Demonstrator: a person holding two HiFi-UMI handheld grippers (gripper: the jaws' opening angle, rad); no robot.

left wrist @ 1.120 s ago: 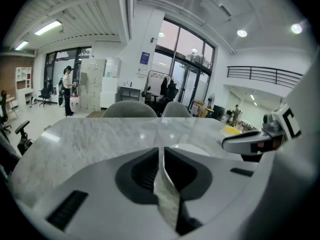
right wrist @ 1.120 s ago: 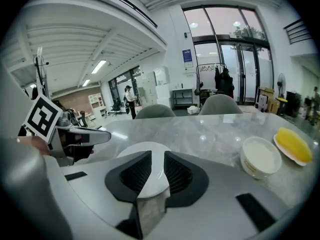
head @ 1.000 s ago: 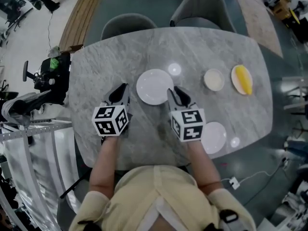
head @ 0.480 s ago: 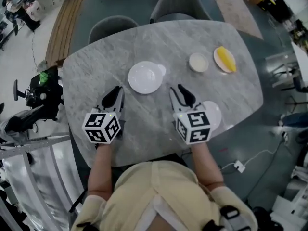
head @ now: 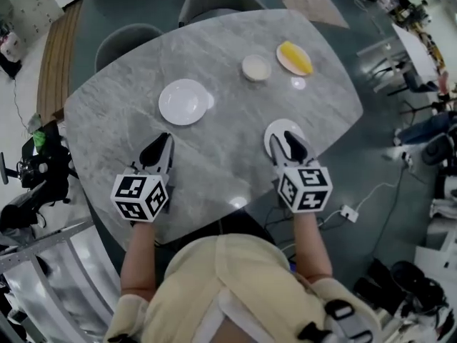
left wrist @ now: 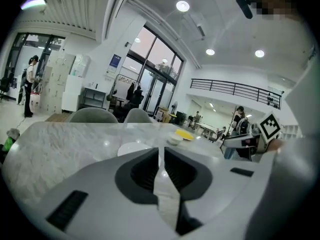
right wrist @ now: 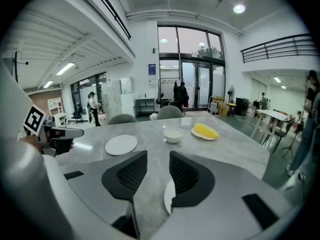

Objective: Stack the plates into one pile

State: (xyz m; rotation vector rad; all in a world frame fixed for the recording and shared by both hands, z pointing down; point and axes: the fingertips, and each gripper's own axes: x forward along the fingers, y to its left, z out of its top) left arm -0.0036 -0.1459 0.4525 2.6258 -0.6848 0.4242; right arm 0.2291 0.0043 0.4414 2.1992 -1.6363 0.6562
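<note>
Left tongs together, empty; right tongs opening, empty, tilted down over plate.

**Legible text: none**

No word, number or brand can be read in any view.
- Blue wall sign, beside the tall glass front: it carries print, but too small and blurred to make out.
- Left marker cube and right marker cube: black-and-white square code patterns only, showing no letters or digits.

Polished grey marble-look table carries a smooth, glossy white plate.
</note>
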